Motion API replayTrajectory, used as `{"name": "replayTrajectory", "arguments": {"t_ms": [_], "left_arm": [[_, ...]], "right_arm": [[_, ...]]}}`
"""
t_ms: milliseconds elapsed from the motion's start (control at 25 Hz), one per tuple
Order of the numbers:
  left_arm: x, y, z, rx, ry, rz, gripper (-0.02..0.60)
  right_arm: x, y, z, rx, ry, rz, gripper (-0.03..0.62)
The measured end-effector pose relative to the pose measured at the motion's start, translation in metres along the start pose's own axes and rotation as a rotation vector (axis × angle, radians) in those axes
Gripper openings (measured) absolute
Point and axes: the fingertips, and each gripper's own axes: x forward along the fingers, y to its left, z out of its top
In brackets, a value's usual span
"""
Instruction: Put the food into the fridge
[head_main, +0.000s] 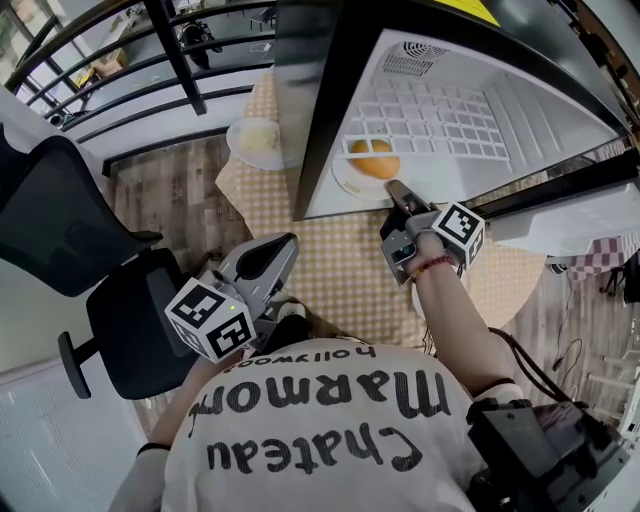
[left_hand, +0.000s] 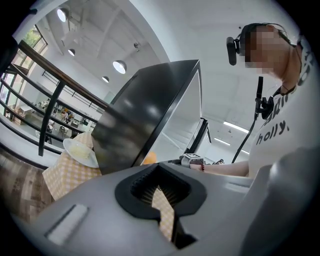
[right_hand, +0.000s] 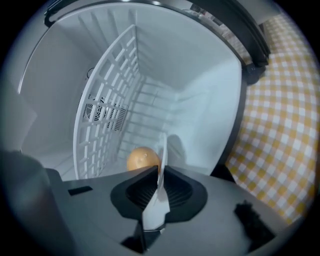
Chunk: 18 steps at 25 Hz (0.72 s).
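The fridge (head_main: 322, 90) pairs a glossy black shell with smooth white plastic inside, the tablecloth (head_main: 340, 262) is matt checked cloth, the floor (head_main: 170, 200) shows wood grain, the plate (head_main: 346, 181) is smooth white, the orange (head_main: 376, 160) matt-skinned, and the right gripper (head_main: 398, 188) matt grey plastic with ribbed black pads (right_hand: 177, 191).

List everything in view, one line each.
fridge: one, black outside, white inside, open, centre
tablecloth: one, yellow-and-white check, under the fridge
plate: one, white, inside the fridge
round food: one, orange, on that plate
second plate: one, white, pale food on it, left of the fridge
office chair: one, black, floor at left
left gripper: one, grey, lower left, fingers empty
right gripper: one, grey, fingers shut on the plate rim
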Motion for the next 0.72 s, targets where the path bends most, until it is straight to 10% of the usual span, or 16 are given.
{"name": "replayTrajectory", "arguments": {"t_ms": [720], "left_arm": [[-0.006, 0.017, 0.006, -0.002, 0.005, 0.003, 0.006]], "right_arm": [[0.014, -0.008, 0.010, -0.445, 0.045, -0.260, 0.077]]}}
